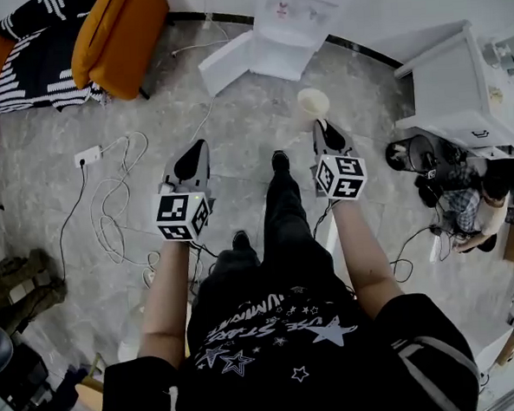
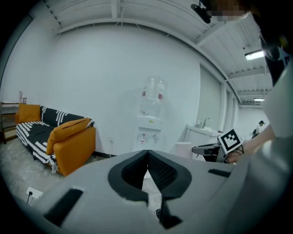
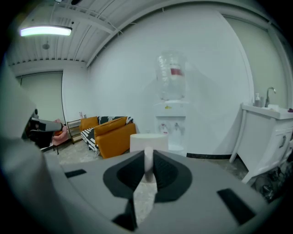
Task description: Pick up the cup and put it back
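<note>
A white paper cup [image 1: 313, 101] hangs in the air in front of me, over the stone floor. My right gripper [image 1: 321, 125] is shut on its near wall. In the right gripper view the cup [image 3: 149, 140] stands just past the jaws, and a strip of its wall is pinched between the dark pads [image 3: 165, 171]. My left gripper [image 1: 201, 148] is held level at the left, shut, with nothing in it; in its own view the two pads [image 2: 160, 170] meet in a line. That view also shows the cup [image 2: 184, 148] off to the right.
A water dispenser [image 1: 302, 15] stands ahead against the wall. An orange sofa [image 1: 116, 35] with a striped throw is at the back left. White cables and a power strip [image 1: 109, 201] lie on the floor to the left. A white cabinet [image 1: 458, 84] and a seated person [image 1: 470, 205] are at the right.
</note>
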`<control>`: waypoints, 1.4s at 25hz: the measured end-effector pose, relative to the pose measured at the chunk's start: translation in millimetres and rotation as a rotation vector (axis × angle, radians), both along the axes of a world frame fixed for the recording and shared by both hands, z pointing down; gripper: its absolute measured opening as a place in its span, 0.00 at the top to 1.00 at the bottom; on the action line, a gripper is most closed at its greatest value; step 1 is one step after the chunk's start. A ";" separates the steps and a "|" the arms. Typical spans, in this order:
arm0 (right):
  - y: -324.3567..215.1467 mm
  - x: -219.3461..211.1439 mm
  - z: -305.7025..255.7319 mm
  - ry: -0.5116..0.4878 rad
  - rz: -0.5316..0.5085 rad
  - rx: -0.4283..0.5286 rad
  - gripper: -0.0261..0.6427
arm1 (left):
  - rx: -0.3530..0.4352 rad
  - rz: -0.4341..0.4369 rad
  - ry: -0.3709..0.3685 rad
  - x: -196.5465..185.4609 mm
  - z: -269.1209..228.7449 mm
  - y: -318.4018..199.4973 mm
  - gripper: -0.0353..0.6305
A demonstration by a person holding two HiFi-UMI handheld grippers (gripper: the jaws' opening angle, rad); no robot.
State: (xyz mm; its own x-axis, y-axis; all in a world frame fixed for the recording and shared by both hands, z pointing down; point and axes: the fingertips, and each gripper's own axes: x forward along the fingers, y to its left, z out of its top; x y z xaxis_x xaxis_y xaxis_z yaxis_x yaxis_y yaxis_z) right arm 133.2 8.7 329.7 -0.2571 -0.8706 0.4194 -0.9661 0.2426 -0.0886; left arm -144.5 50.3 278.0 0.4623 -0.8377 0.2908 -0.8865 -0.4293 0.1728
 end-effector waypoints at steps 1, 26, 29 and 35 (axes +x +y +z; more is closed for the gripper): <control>-15.4 2.5 12.6 -0.001 -0.004 -0.019 0.90 | -0.014 -0.013 -0.004 3.8 8.5 -13.0 0.93; -266.9 36.8 364.0 0.057 -0.131 -0.325 0.90 | -0.291 -0.169 -0.048 66.9 322.0 -242.6 0.93; -292.6 40.3 401.6 0.056 -0.079 -0.328 0.90 | -0.282 -0.135 -0.051 62.9 363.6 -261.6 0.93; -367.2 31.9 461.8 0.054 -0.059 -0.230 0.90 | -0.224 -0.095 -0.060 56.9 433.9 -307.4 0.93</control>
